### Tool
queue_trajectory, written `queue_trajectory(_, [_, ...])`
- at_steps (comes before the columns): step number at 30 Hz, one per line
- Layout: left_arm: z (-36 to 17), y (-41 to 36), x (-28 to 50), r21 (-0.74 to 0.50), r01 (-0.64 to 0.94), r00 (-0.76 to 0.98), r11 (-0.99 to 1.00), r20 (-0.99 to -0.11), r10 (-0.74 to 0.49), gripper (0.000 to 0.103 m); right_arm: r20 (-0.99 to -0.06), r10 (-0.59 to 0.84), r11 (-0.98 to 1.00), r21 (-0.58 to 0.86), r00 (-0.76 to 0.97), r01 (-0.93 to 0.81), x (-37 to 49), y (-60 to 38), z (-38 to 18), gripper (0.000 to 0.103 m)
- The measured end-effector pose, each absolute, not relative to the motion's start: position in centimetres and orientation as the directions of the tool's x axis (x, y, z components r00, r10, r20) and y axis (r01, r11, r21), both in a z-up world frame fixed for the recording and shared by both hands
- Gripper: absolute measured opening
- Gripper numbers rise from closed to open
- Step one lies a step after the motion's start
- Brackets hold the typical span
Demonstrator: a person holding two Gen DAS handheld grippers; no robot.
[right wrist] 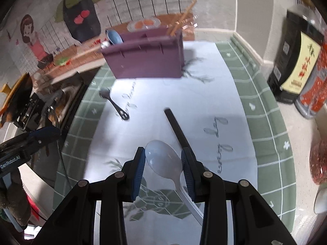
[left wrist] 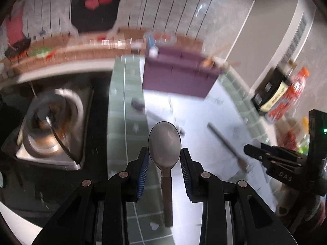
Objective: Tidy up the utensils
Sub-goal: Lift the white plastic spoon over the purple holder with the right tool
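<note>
The purple organizer point(right wrist: 147, 61) held chopsticks point(right wrist: 179, 23) and a blue spoon point(right wrist: 114, 36), while your left gripper point(left wrist: 164, 155), tilted downward above the mat point(right wrist: 265, 110), clamped a metal spoon point(left wrist: 164, 143) and your right gripper point(right wrist: 163, 159) clamped a white spoon point(right wrist: 163, 159).

Readable text only:

- "DAS" in pale letters on the black body of the right gripper point(left wrist: 248, 150), seen right of the left gripper point(left wrist: 164, 159) in the left wrist view.
- "GenRobot.AI", white print on the black side of the left gripper point(right wrist: 46, 131), far left of the right gripper point(right wrist: 163, 159) in the right wrist view.
- Red Chinese characters down the cream label of a dark box point(right wrist: 294, 61), far right and ahead of the right gripper; too blurred to read.
- Grey cursive script on the white mat point(right wrist: 204, 106), ahead of the right gripper; illegible.
</note>
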State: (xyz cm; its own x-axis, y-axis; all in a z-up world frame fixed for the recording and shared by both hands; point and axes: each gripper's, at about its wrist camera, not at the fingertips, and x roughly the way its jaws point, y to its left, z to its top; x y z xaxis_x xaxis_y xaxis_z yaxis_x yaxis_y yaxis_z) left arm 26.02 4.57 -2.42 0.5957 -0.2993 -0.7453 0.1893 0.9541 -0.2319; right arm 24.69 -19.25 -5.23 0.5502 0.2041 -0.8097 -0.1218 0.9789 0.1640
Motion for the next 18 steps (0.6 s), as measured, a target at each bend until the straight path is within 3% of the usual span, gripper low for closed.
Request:
queue_trajectory(4, [5.0,4.7,27.1,-0.229,0.243,0.707,0.943,-0.624,-0.334,0.032,-0.689,0.24,0.971,0.187,0.684,-0.152,26.2,-19.9,2.3,0.034])
queue_trajectory(10, [14.6,4.5,30.8,-0.182,0.256,0.841,0.95,-0.442,-0.311,0.032,-0.43,0.267,0.962,0.177,0.862,-0.209,29.8,-20.9,15.1,0.034])
queue_trajectory(15, [16.5,3.9,35.7,-0.211,0.217,0.88,0.953,-0.38,-0.285,0.032,-0.296,0.357,0.924,0.251,0.886,-0.289,34.1,-21.3,17.7,0.034])
queue_trajectory(18, [15.1,3.5,38.8,-0.256,0.204,0.887,0.945,-0.36,-0.289,0.032,-0.277,0.401,0.901,0.293,0.873,-0.321,36.5,-21.3,16.1,0.034])
